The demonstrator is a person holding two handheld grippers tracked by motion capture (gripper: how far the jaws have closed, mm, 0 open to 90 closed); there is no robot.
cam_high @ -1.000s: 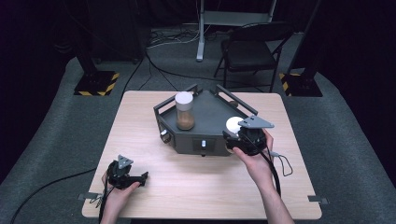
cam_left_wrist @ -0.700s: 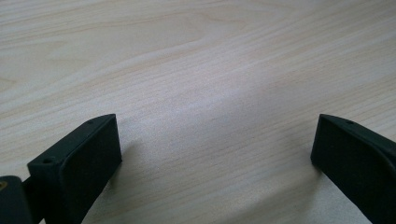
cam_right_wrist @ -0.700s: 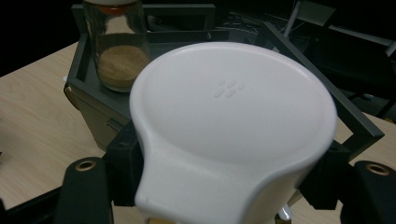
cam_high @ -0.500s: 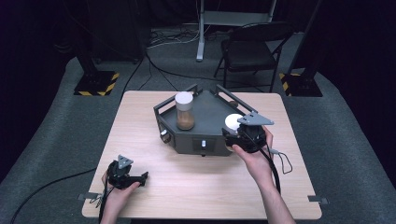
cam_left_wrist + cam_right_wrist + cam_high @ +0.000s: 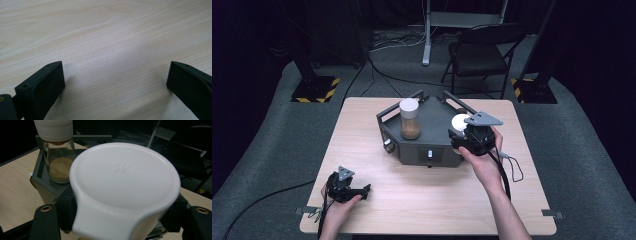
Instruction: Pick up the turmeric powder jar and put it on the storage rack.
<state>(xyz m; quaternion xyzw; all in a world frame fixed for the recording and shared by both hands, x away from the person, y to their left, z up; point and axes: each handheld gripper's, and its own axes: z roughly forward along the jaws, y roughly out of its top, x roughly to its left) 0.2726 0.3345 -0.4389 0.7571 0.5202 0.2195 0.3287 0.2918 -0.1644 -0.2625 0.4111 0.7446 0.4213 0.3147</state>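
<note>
A dark grey tray (image 5: 412, 152) with raised handles sits at the table's middle back. In it stands a glass jar (image 5: 409, 120) with a white lid and brown powder inside, also in the right gripper view (image 5: 58, 157). My right gripper (image 5: 461, 132) is at the tray's right side, shut on a white-capped container (image 5: 458, 121); its round white cap (image 5: 125, 185) sits between the black jaws of that gripper (image 5: 120, 216). My left gripper (image 5: 362, 190) rests low over the table's front left, open, with bare wood between its jaws (image 5: 115, 75).
The light wooden table (image 5: 422, 200) has free room in front of the tray and on its left. Behind it stand a folding chair (image 5: 482, 55), a metal stand (image 5: 427, 35) and two posts with yellow-black bases (image 5: 314, 87). Cables lie on the grey floor.
My right gripper with the white-capped container has risen slightly and shifted a little toward the far side. The left gripper has stayed put.
</note>
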